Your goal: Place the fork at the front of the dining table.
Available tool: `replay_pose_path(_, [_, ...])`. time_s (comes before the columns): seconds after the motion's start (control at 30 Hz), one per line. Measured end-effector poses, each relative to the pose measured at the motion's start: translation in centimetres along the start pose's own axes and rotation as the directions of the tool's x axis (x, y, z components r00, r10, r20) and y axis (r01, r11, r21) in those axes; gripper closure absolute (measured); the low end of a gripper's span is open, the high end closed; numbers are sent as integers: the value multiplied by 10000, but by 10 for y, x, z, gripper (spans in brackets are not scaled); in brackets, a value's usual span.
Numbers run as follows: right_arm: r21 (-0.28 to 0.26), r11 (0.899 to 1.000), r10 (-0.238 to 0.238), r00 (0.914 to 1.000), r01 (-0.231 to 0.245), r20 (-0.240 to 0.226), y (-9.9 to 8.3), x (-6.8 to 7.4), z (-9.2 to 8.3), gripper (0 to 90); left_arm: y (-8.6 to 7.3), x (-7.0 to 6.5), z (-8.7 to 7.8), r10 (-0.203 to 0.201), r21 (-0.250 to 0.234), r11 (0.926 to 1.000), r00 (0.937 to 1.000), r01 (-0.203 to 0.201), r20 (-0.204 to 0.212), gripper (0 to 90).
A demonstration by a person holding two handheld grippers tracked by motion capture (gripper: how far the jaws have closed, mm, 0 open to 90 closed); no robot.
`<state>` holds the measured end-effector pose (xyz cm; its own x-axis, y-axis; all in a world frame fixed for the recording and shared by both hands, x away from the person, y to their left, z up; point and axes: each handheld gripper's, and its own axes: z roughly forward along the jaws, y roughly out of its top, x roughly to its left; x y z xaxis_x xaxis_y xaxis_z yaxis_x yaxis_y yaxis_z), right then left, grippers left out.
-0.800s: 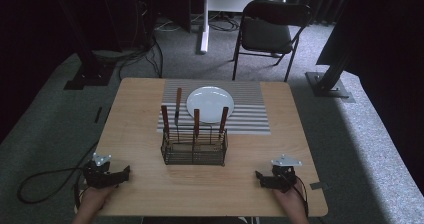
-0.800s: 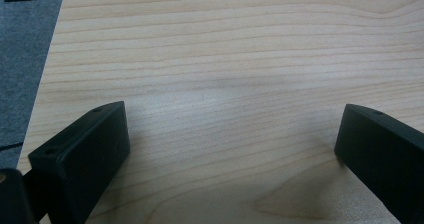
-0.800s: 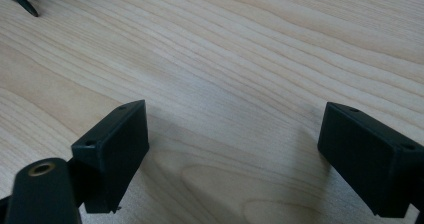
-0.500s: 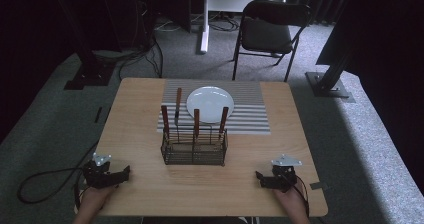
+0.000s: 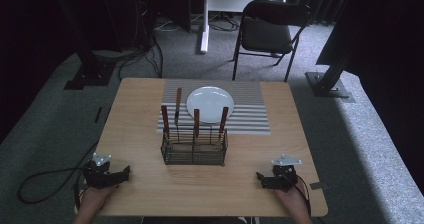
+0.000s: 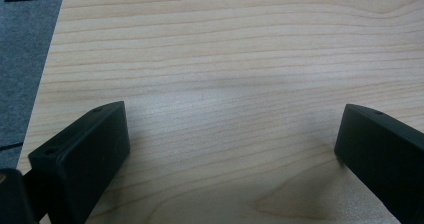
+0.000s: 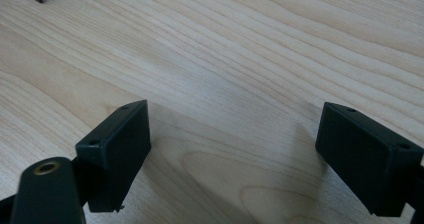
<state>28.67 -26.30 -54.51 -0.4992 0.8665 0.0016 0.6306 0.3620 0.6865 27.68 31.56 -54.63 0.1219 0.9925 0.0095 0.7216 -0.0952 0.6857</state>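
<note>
Change: nothing has shifted since the earlier high views; both grippers rest at the same near corners.
Hard to see: what the brown-handled utensils (image 5: 196,121) end in is hidden inside the wire caddy (image 5: 194,153); both hands are cut off at the bottom edge.
Left gripper (image 5: 125,173): jaws wide, bare table (image 6: 225,49) between them.
Right gripper (image 5: 260,177): jaws wide, holding nothing.
Caddy position: mid-table, between the grippers, well apart from both, in front of the white plate (image 5: 210,103).

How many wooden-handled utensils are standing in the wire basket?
4: far-left utensil, tallest utensil behind it, middle utensil, right utensil, all upright in the wire basket. Their heads are hidden.
</note>
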Motion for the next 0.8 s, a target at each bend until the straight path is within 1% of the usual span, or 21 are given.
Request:
replay_pose_path(0.27, [91, 10000, -29, 10000, 29, -13, 1, 2, -1, 155, 0, -1, 0, -43, 5, 10000, 10000, 43, -39, 9])
replay_pose_path(0.33, [71, 10000, -34, 10000, 33, 66, 1, 3, -2, 154, 0, -1, 0, -42, 8, 10000, 10000, 42, -41, 9])
replay_pose_path(0.43, [-19, 10000, 51, 10000, -51, -20, 2, 5, -3, 154, 0, -1, 0, -48, 2, 10000, 10000, 48, -40, 9])
replay_pose_path(0.47, [32, 10000, 93, 9999, -93, -87, 2, 6, -3, 154, 0, -1, 0, -48, 4, 10000, 10000, 48, -41, 9])
replay_pose_path(0.5, [30, 10000, 43, 10000, -43, -60, 2, 7, -3, 154, 0, -1, 0, -48, 3, 10000, 10000, 48, -40, 9])
replay_pose_path(0.6, [118, 9999, -27, 9997, 30, -241, 4, 9, -3, 154, 0, -1, 0, -46, 7, 10000, 10000, 46, -41, 9])
replay_pose_path(0.7, [17, 10000, 28, 9996, -27, -296, 6, 10, -5, 154, 0, -1, 0, -49, 2, 10000, 10000, 49, -39, 9])
replay_pose_path(0.8, [-189, 9998, -7, 9997, 2, -239, 11, 12, -10, 155, 0, -1, 0, -51, -2, 10000, 10000, 51, -41, 9])
